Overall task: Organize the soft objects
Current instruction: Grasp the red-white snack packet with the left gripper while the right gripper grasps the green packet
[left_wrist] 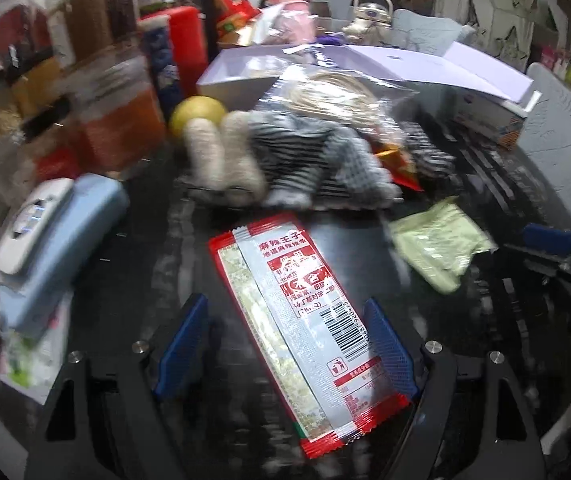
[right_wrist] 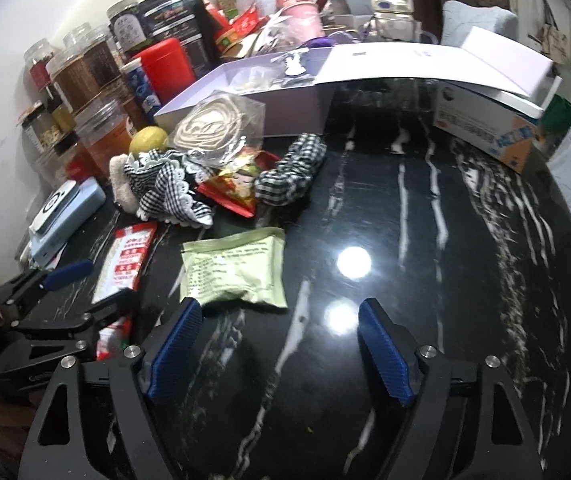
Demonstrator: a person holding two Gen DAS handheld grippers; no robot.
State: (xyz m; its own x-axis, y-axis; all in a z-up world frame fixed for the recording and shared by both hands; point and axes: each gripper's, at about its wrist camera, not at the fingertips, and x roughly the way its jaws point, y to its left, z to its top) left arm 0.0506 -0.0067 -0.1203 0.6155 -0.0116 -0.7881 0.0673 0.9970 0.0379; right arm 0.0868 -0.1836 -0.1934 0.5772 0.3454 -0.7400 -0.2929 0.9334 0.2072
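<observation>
Left gripper (left_wrist: pixel 285 344): jaws wide open, straddling the red-and-silver snack packet (left_wrist: pixel 297 336), which lies flat on the black marble tabletop (right_wrist: pixel 425 240) btwn the two blue pads; pads not pressing it as far as the blur lets me tell, small gap on each side. Beyond the left jaws' tips: a pile w/ a checked cloth doll (left_wrist: pixel 317 164), its cream knitted legs (left_wrist: pixel 221 160) toward the left, a yellow fruit (left_wrist: pixel 197 114) just behind, and a clear bag of coiled cord (left_wrist: pixel 337 92) on top. Ahead-right of the left jaws, a pale green pouch (left_wrist: pixel 441 248) lies flat. Right gripper (right_wrist: pixel 281 348): jaws also spread wide, nothing btwn them, only bare tabletop w/ lamp glare. The green pouch sits just past the right jaws' left pad, its near edge close to the pad tip; can't tell if touching. Further ahead of the right jaws: a checked fabric roll (right_wrist: pixel 293 172), a red snack bag (right_wrist: pixel 237 188), then an open lilac box (right_wrist: pixel 269 116). Jars (right_wrist: pixel 85 76) stand far left.
</observation>
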